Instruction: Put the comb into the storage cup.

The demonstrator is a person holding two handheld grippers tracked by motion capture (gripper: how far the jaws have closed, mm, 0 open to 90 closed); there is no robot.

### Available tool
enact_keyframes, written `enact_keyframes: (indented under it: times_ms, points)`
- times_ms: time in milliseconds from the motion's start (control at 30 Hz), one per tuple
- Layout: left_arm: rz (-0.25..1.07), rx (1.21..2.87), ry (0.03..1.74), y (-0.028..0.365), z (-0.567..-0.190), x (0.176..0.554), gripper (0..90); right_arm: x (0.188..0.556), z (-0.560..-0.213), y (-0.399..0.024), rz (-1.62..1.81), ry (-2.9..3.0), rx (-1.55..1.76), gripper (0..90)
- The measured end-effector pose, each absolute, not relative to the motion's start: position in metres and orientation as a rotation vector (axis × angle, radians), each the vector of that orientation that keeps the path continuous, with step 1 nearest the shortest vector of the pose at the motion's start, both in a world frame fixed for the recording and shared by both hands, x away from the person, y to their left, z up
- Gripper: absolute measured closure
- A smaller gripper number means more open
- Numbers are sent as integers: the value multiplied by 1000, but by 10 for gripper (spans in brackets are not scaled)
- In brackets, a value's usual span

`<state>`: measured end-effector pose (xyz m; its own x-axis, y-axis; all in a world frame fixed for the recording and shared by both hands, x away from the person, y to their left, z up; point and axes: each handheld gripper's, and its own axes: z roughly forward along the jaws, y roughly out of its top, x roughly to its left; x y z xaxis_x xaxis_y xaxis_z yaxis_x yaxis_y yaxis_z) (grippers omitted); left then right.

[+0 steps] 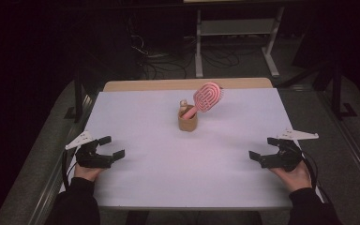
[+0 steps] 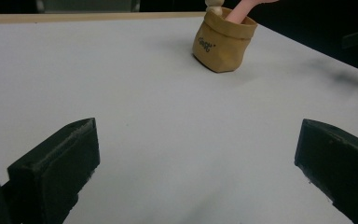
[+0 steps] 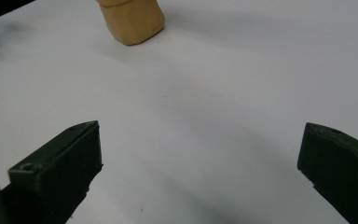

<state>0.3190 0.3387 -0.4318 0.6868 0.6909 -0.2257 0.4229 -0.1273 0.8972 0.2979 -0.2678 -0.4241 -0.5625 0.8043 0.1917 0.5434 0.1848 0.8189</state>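
A small tan paper-bag holder (image 1: 187, 121) stands upright at the middle of the white table (image 1: 168, 164). A pink hairbrush (image 1: 206, 97) leans out of it to the upper right, beside a pale rounded object (image 1: 183, 103). In the left gripper view the holder (image 2: 223, 42) sits far ahead with the pink handle (image 2: 240, 10) rising from it. The right gripper view shows the holder's base (image 3: 131, 19). My left gripper (image 1: 112, 147) rests open near the table's front left. My right gripper (image 1: 263, 148) is open at the front right. Both hold nothing.
A wooden strip (image 1: 187, 84) runs along the table's far edge. Behind it stand a metal frame (image 1: 234, 28) and loose cables (image 1: 159, 61) on a dark floor. The white surface stretches bare between the grippers and the holder.
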Motion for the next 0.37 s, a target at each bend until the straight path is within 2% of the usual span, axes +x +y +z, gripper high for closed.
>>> enact_keyframes:
  times_ms: [367]
  points:
    - [299,1739,881,339,-430,319,0,284,-437,-269,1264,2164,1264,0]
